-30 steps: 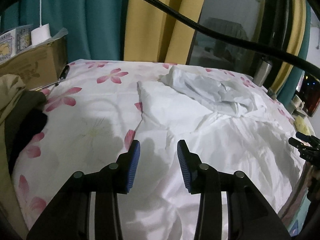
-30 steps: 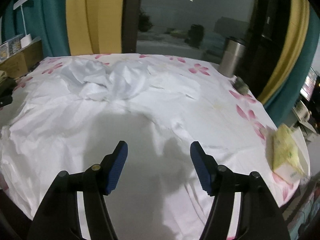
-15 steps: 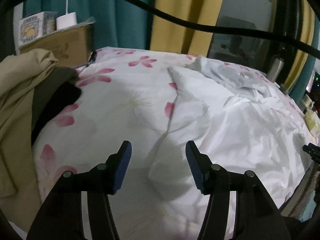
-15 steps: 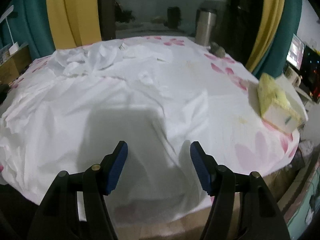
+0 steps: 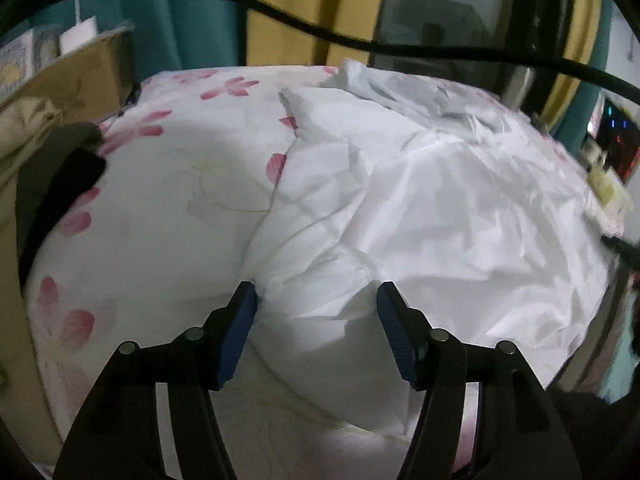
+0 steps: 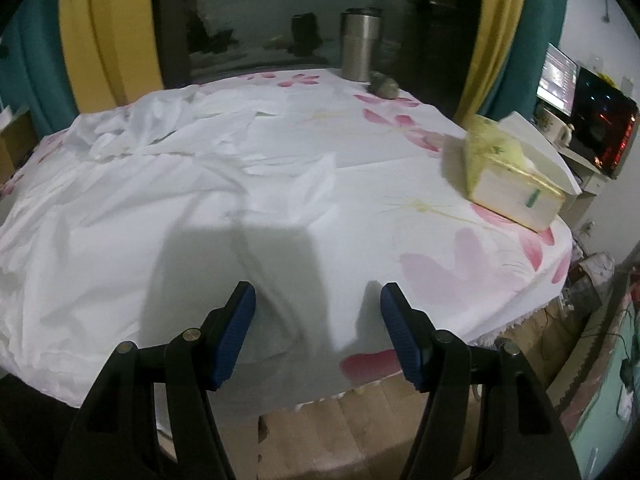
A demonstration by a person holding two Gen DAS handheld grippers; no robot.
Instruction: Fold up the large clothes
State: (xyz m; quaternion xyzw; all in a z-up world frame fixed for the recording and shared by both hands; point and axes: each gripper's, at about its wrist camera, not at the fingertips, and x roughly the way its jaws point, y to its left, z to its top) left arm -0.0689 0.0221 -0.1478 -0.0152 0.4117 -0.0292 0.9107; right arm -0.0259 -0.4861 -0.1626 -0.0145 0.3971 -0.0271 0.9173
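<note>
Left wrist view: the garment (image 5: pixel 420 208), large and white, lies crumpled on the flowered tablecloth (image 5: pixel 160 200), its near corner bunched toward the table's front edge.
Left of garment: a heap of other clothes (image 5: pixel 24 148) and a cardboard box (image 5: pixel 80 76) sit at the cloth's far-left side.
Left gripper (image 5: pixel 316 334): jaws opening, the garment's near corner below and between them, pads not pressing on it; nothing gripped.
Garment's far end: a rumpled mass, sleeves or collar I cannot tell.
Right wrist view: the garment (image 6: pixel 160 200) covers the cloth's left and middle, its right edge ending short of the tissue pack (image 6: pixel 516 184).
Right gripper (image 6: pixel 318 336): jaws spread wide and empty, over the garment's near-right edge by the table's front.
Right of garment: bare cloth, the tissue pack, and a steel cup (image 6: pixel 360 44) at the far side.
Done: garment is on the table, roughly spread.
Left: likely everything; no clean fold shows, creases remain, and both near corners are not yet gripped.
</note>
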